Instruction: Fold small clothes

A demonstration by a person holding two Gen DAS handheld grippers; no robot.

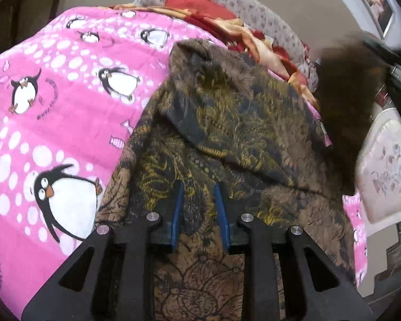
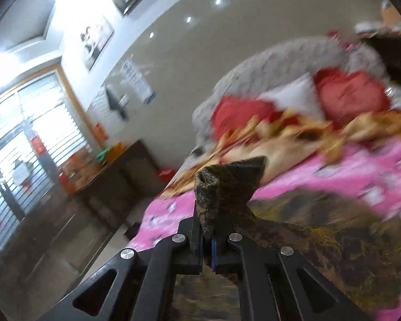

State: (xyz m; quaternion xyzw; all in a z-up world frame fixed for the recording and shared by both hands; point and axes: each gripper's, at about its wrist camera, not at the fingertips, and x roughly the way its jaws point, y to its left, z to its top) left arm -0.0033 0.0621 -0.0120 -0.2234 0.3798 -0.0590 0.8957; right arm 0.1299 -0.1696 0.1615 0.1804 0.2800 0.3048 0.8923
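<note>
Nearest the lens, the left gripper (image 1: 199, 200) hangs over the brown patterned garment (image 1: 227, 123), its blue jaws a narrow gap apart with nothing pinched between them. The garment lies on the pink penguin blanket (image 1: 53, 93) that covers the bed, one flap already folded over its middle. The right gripper (image 2: 207, 236) has its jaws shut tight on a bunched corner of the garment, lifted clear of the blanket; that view is blurred.

Risks, as I judge them: the bunched corner could slip from the right jaws mid-swing, or the pull could drag the whole garment across the blanket, since the left jaws pin nothing. A crooked landing would leave an uneven fold.

Count: one garment, one penguin blanket, two grippers, two red heart cushions (image 2: 353, 93) beyond the blanket.
</note>
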